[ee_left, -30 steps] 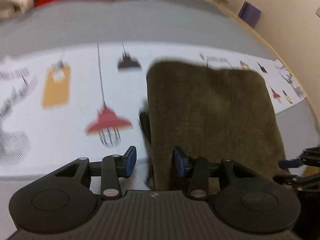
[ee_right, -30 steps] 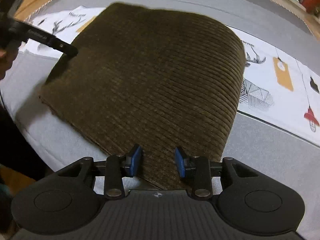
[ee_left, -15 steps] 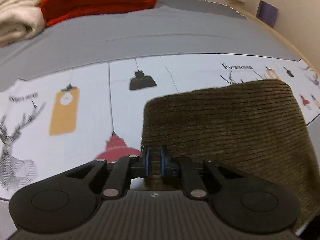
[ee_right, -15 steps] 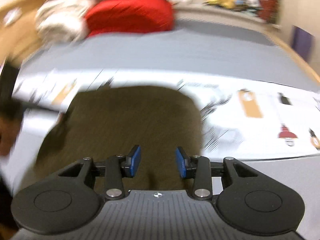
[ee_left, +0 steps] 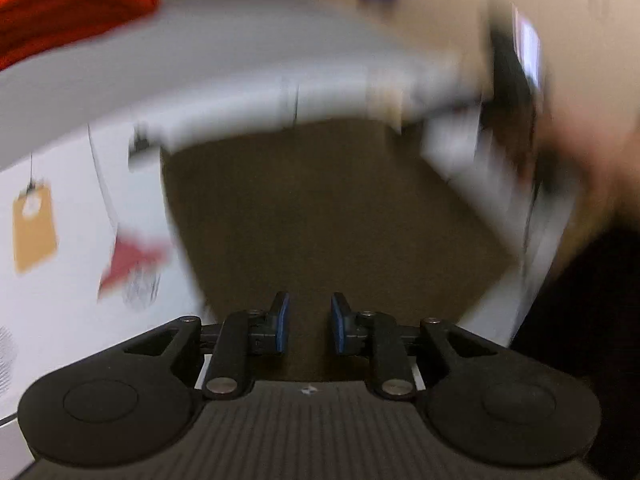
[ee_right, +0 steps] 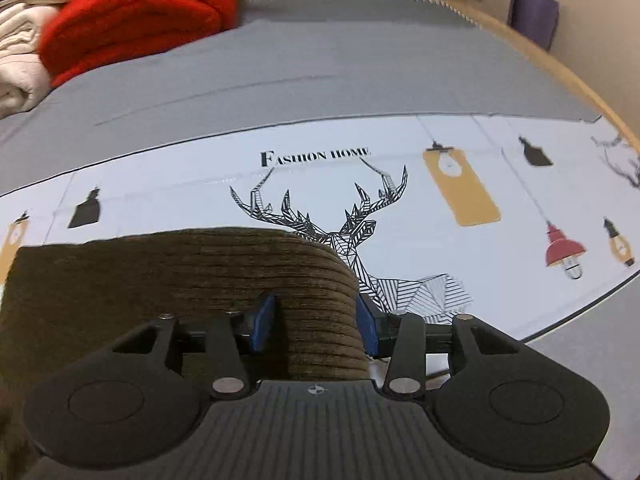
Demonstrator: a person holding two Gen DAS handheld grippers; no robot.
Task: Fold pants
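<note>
the folded brown corduroy pants (ee_right: 168,280) lie flat on a white printed sheet (ee_right: 420,208) that covers the near part of a grey bed (ee_right: 320,64). the print shows a line-drawn stag, hanging lamps and the words "fashion home".

in the right wrist view, the right claw (ee_right: 316,320) sits over the right-hand edge of the pants. its jaws are spreading, with the rounded folded edge of the cloth between them; its blue pads (ee_right: 266,320) do not look pressed into the fabric. the left pad stands over the brown cloth and the right pad stands at the border of the pants and the sheet.

in the left wrist view, which is heavily blurred, the left claw (ee_left: 307,322) hangs over the near edge of the pants (ee_left: 320,216). its jaws are opening, a narrow gap showing between the blue pads (ee_left: 282,324), and brown cloth is seen through the gap below them; no pinch on the fabric is visible. a blurred hand (ee_left: 592,168) with a dark object shows at the right of that view.

a red folded blanket (ee_right: 140,16) and cream folded fabric (ee_right: 18,64) sit at the far left of the bed, well apart from the pants.
</note>
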